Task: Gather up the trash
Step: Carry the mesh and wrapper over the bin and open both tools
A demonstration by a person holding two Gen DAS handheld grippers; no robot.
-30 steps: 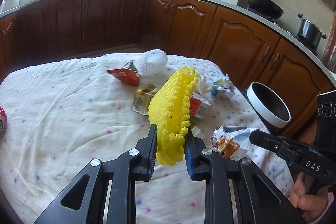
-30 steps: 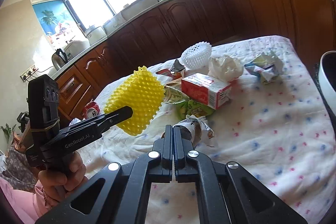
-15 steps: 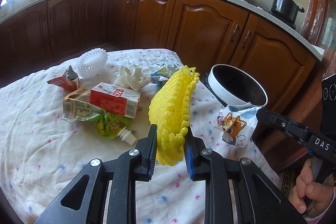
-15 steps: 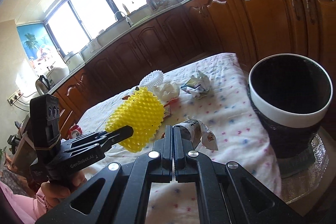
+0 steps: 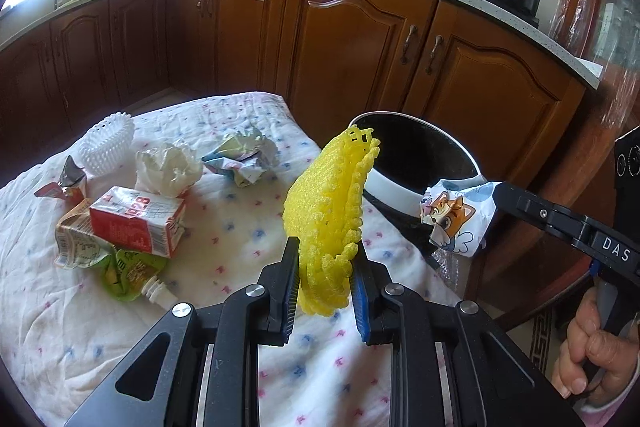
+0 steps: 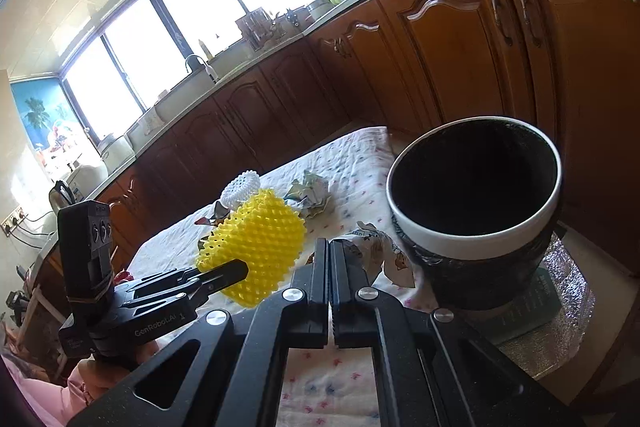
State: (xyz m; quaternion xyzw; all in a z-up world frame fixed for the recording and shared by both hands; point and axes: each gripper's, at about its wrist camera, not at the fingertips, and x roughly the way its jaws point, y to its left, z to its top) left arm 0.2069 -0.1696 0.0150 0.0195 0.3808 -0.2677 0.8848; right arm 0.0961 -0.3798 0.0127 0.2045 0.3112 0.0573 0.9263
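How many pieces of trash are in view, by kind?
Nets: 2, yellow net, white net
Cartons: 2, red carton, squashed carton
Wrappers: 3, cartoon wrapper, foil wrapper, crumpled wrapper
Tissue: 1
Pouch: 1
Total: 9

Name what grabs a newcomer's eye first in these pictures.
The bright yellow foam fruit net stands out, pinched upright in the left gripper above the cloth-covered table. Just beyond the table edge is the dark, white-rimmed trash bin, with the right gripper holding a crumpled cartoon wrapper beside it.
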